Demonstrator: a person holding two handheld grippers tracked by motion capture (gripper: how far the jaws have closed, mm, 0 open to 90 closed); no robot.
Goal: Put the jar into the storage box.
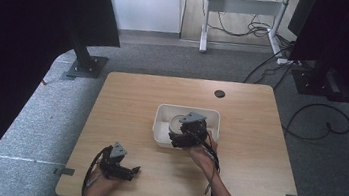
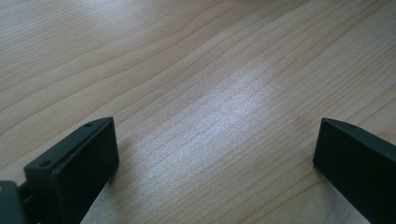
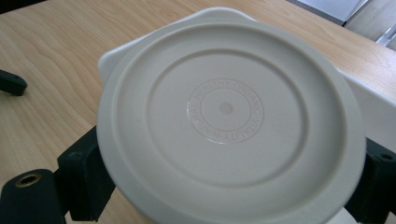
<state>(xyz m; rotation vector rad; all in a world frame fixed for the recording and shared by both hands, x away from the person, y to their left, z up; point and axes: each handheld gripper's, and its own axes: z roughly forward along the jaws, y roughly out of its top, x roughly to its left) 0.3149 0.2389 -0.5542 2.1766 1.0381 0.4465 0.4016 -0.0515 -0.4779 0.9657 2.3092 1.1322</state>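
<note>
A round white dish [image 3: 229, 112], its face ringed with embossed lettering, sits between the two black jaws of my right gripper [image 3: 229, 172], which is shut on its rim. It hangs over a white rectangular bin [image 1: 213, 117] at the middle of the wooden table [image 1: 126, 102]; in the high view the dish [image 1: 177, 122] shows inside the bin's outline beside my right gripper [image 1: 180, 135]. My left gripper [image 1: 128, 171] rests low near the table's front left edge. Its jaws stand wide apart over bare wood, so the left gripper [image 2: 215, 154] is open.
A small dark cable hole [image 1: 219, 93] marks the table's far side. Black stands [image 1: 86, 62] and loose cables [image 1: 321, 121] lie on the grey carpet around the table. The bin's corner [image 3: 369, 98] shows behind the dish.
</note>
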